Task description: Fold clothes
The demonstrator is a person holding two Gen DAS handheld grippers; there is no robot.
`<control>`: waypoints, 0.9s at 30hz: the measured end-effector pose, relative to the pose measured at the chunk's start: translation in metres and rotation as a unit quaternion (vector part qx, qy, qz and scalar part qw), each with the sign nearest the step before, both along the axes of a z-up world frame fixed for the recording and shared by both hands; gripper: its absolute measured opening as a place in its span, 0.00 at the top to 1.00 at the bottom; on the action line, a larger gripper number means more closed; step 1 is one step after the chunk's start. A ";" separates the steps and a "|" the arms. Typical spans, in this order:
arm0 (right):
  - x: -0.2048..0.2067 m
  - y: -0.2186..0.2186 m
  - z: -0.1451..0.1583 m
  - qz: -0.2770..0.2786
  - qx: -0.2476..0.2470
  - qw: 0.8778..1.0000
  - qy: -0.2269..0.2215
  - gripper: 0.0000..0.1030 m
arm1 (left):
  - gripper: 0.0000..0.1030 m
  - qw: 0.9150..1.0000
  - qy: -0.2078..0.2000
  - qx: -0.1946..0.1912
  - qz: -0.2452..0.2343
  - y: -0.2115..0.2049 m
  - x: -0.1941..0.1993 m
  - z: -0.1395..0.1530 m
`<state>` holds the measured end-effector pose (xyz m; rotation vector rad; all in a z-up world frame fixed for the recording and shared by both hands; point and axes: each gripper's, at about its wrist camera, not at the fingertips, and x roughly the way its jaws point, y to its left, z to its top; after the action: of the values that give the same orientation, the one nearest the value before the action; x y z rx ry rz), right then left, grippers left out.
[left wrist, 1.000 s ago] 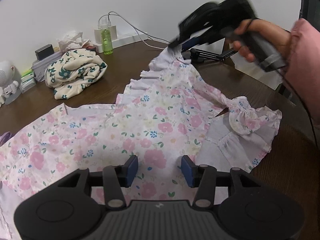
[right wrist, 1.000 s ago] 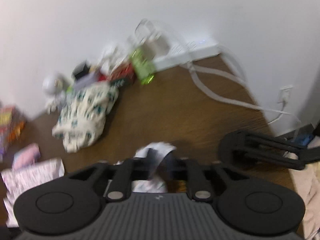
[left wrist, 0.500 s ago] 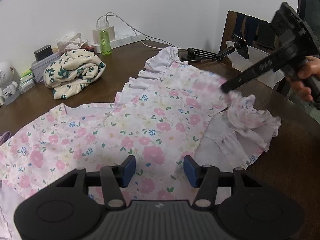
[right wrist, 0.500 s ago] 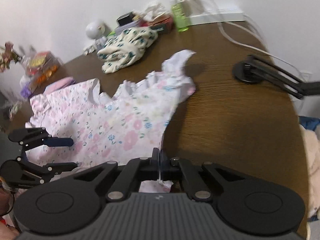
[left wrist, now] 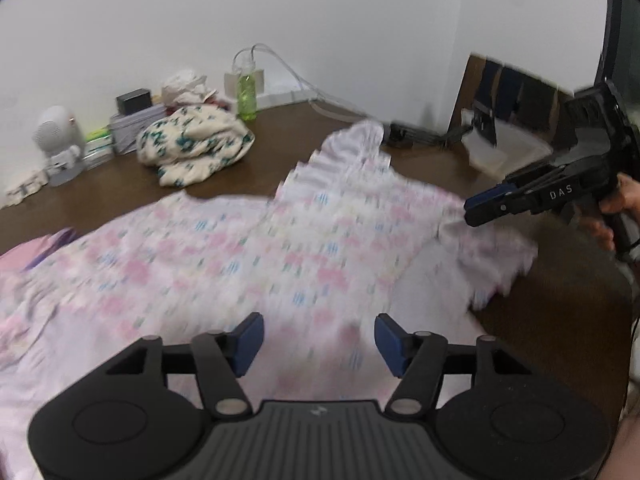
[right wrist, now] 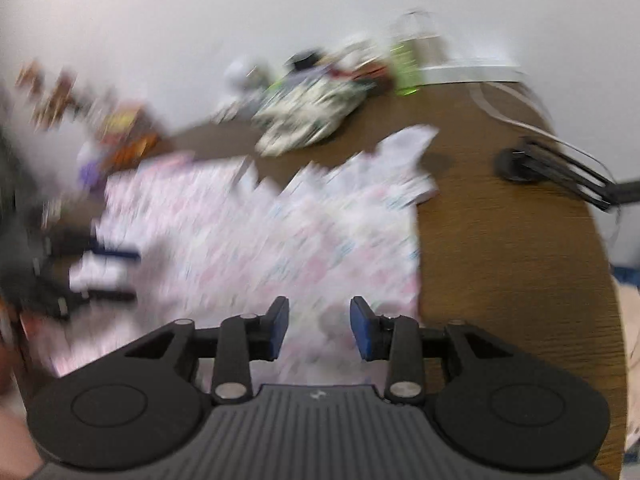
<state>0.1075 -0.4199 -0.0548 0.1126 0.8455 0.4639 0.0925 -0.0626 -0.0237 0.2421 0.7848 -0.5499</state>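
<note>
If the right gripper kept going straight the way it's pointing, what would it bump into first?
Most likely the pink floral garment spread on the table. The open right gripper points across the cloth, which fills the gap between its fingers. The picture is blurred, so depth is uncertain.

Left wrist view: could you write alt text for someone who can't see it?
A pink floral garment lies spread on a brown table, with the open left claw above its near edge. The right claw reaches toward a ruffled sleeve; a bundled cloth sits behind.
</note>
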 end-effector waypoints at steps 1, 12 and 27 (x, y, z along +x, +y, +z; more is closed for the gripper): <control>-0.004 0.006 -0.005 0.004 -0.017 1.000 0.003 0.79 | 0.81 1.000 0.003 0.010 0.003 0.004 -0.007 -0.003; -0.054 -0.007 -0.003 -0.047 -0.050 0.998 0.009 0.81 | 0.81 0.999 0.021 0.005 0.048 0.045 -0.048 -0.019; -0.082 -0.001 -0.007 -0.112 -0.016 0.993 -0.033 0.64 | 0.70 0.996 -0.015 -0.015 0.084 0.079 -0.102 -0.008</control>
<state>0.0260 -0.4213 -0.0619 0.1600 0.7657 0.2427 -0.0099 0.0166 -0.0313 0.1549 0.7583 -0.3988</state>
